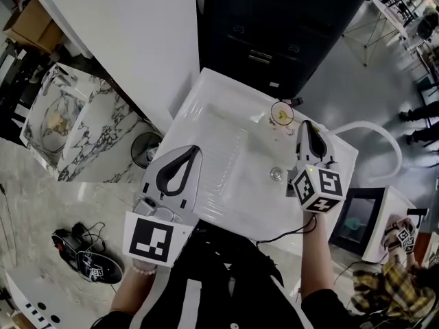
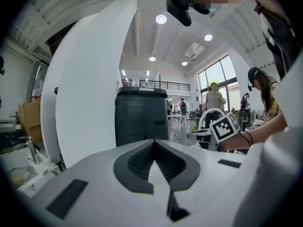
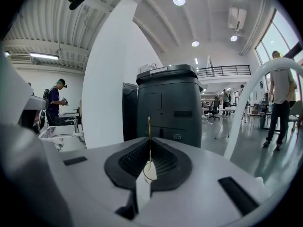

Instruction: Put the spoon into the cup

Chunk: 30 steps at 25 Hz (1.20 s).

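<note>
One cup point(image 1: 282, 114), one spoon point(image 3: 149, 126) and two grippers are in view. The clear cup stands near the far edge of the white desk point(image 1: 219, 142). The right gripper point(image 1: 306, 125) is held over the desk's right side, its tips just beside the cup. Its jaws are pressed together on the spoon, whose thin golden handle pokes out past the tips. The left gripper point(image 1: 195, 149) sits over the desk's near left edge, pointing away from the person. Its jaws are pressed together with nothing between them.
</note>
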Motion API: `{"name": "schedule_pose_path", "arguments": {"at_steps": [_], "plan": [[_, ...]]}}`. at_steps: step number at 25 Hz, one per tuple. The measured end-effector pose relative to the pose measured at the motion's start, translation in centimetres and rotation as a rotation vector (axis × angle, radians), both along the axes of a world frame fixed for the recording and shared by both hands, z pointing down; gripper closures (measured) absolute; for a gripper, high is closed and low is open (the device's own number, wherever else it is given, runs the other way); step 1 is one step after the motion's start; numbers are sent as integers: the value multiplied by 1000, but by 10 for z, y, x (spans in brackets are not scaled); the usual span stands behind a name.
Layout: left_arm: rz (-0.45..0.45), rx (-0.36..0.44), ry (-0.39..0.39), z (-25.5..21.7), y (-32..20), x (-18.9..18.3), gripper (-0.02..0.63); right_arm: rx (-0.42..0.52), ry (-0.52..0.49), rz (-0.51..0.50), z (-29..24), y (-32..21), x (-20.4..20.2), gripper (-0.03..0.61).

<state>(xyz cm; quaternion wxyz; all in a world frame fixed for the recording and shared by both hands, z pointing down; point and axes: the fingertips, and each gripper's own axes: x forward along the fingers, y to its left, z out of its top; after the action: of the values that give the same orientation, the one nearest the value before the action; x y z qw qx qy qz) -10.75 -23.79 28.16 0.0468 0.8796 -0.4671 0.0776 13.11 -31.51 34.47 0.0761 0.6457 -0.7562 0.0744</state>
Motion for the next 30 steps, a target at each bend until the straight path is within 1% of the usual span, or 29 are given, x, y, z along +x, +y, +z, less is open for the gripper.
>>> {"name": "schedule_pose_path", "arguments": {"at_steps": [3,8,16,22,27,30], "plan": [[-5,-4,-3,1,-1,-2,614,-28,11,-1,10,-8,3,572],[-13,-7,-1,2,-1,-3,614,-105,7,-13,30,-17,5,572],[-25,-9,-4,1,-5,-4,614,-199,17,-14,56,-30,11,572],[-31,-12,-6,3,-8,-4,614,-260,45,-19,74,-37,11,572],[-33,-13,-6,3,-7,-4,614,-303,82,1,88,-40,14,571],[-37,-14,-7,2,-8,-5,614,-315,82,17,92,-42,17,571]]}}
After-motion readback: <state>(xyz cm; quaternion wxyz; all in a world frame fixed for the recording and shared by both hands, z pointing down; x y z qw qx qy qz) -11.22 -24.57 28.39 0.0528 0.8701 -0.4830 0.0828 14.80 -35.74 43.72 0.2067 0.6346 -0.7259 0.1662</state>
